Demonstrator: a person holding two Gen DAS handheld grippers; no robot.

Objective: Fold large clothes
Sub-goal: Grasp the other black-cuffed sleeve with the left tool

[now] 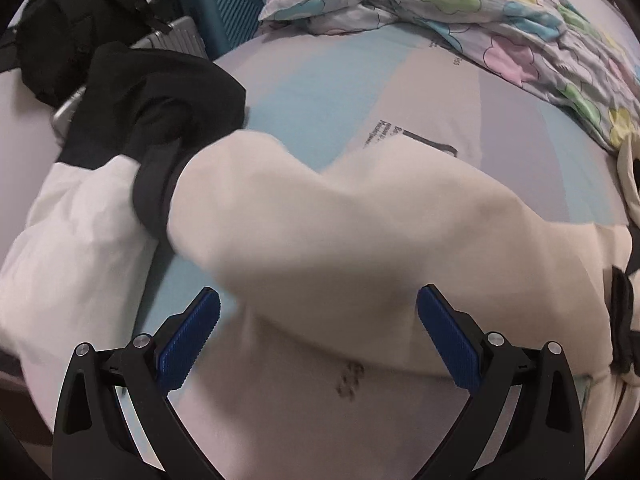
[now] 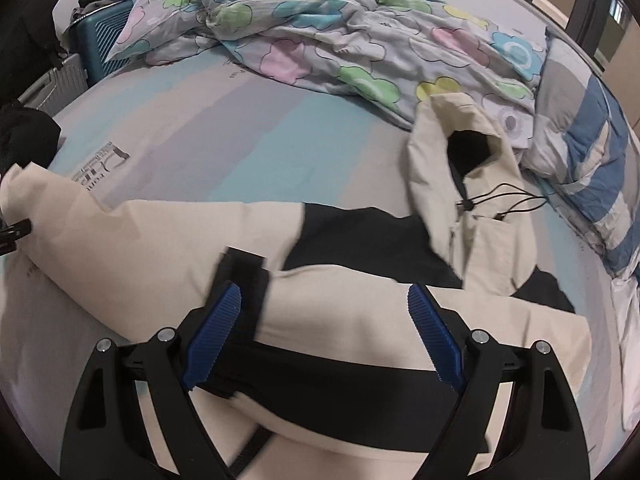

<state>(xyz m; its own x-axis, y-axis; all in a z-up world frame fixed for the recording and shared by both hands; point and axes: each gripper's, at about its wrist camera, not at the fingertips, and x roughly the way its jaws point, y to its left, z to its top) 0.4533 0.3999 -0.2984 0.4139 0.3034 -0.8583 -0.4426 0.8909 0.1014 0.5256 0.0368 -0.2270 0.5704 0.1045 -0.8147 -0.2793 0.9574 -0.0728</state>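
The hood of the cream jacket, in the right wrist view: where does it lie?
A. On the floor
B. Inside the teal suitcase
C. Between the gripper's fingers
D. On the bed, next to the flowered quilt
D: the hood lies on the bed, its top edge against the flowered quilt.
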